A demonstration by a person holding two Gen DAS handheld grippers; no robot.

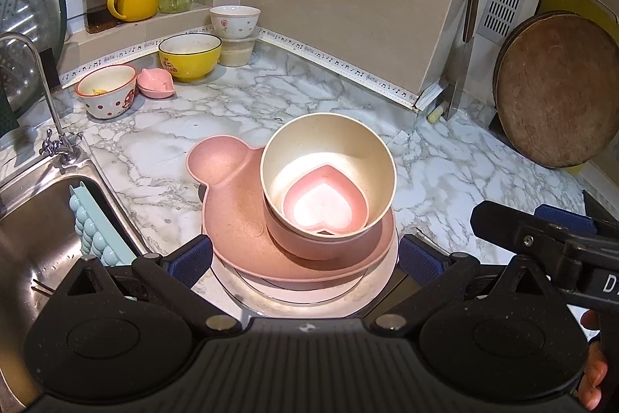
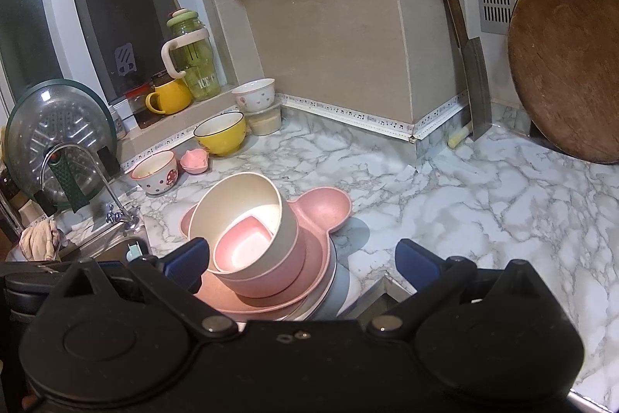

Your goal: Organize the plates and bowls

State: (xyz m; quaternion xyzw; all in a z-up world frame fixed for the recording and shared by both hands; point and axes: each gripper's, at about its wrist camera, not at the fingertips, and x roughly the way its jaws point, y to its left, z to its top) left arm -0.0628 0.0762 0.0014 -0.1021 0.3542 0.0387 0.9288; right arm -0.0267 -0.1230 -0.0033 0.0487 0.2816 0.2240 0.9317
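A stack stands on the marble counter: a white plate (image 1: 309, 291) at the bottom, a pink bear-eared plate (image 1: 228, 188), a pink bowl (image 1: 301, 242), a cream bowl (image 1: 329, 142) and a pink heart dish (image 1: 325, 200) inside it. The stack also shows in the right wrist view, with the cream bowl (image 2: 240, 200) on top. My left gripper (image 1: 305, 258) is open, its fingers on either side of the stack's near edge. My right gripper (image 2: 301, 262) is open, just behind the stack; it shows at the right of the left wrist view (image 1: 541, 235).
Along the back wall stand a yellow bowl (image 1: 189, 57), a spotted mushroom bowl (image 1: 106, 91), a small pink dish (image 1: 154, 82) and a white floral bowl (image 1: 234, 20) on a container. A sink (image 1: 35, 219) with faucet lies left. A round wooden board (image 1: 557, 88) leans right.
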